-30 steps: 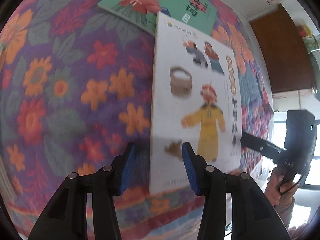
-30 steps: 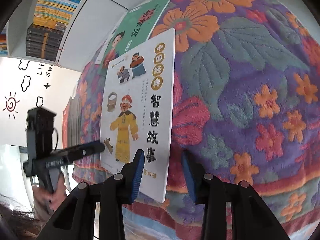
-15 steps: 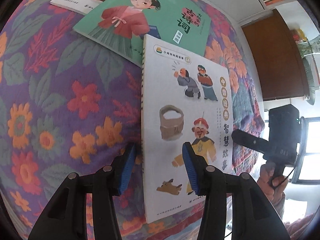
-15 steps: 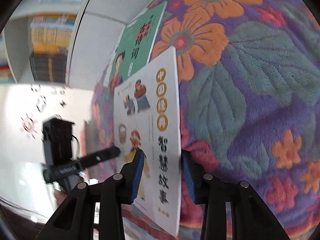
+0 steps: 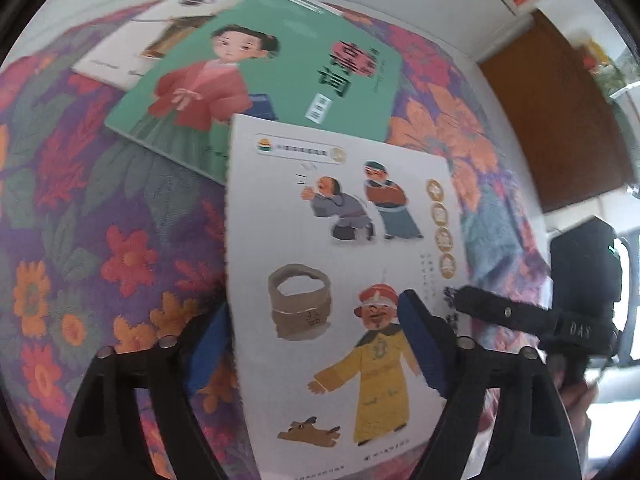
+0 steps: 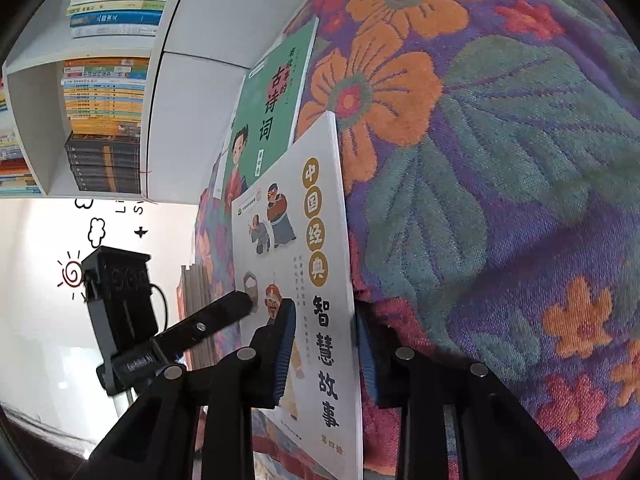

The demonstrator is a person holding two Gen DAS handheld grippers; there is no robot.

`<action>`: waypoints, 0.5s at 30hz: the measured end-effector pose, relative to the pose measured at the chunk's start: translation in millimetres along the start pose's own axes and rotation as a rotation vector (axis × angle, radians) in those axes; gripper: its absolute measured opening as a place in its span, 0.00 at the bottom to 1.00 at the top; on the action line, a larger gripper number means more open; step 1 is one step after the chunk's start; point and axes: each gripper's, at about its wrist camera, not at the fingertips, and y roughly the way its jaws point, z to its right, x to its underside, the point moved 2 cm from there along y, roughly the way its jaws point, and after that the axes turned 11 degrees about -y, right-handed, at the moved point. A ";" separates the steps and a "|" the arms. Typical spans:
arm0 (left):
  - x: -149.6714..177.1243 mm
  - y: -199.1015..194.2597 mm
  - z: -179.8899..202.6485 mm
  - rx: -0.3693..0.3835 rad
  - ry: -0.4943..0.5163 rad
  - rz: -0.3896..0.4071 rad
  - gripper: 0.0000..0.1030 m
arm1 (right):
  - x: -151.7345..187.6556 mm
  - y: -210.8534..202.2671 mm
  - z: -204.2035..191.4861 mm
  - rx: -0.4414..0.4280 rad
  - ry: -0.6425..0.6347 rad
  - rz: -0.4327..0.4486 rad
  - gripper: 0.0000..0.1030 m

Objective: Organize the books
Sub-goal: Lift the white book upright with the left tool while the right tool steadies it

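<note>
Presently, 1 white storybook (image 5: pixel 352 280) lies on the floral blanket (image 5: pixel 100 220), its far corner overlapping 1 green poetry book (image 5: pixel 264 76), which overlaps another white book (image 5: pixel 132 48) further left; open blanket lies left and right. Left gripper (image 5: pixel 312 344) straddles the storybook's left edge, jaws wide, not closed on it; right gripper (image 6: pixel 324 344) straddles its right edge, jaws narrow, 1 either side, contact unclear. Shelf compartments (image 6: pixel 52 120) beyond, far left, hold stacked books (image 6: pixel 104 100).
</note>
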 end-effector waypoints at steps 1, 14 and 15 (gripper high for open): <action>0.2 -1.7 -1.9 -0.004 -0.017 0.010 0.66 | 1.1 -1.1 0.5 0.024 -0.003 0.000 0.14; 3.5 -53.6 -1.0 0.082 0.038 0.051 0.48 | 12.9 -10.5 -49.6 0.103 -0.155 -0.009 0.15; 3.5 -56.2 -2.9 0.081 0.038 0.050 0.48 | 13.2 -11.3 -51.6 0.098 -0.153 -0.007 0.15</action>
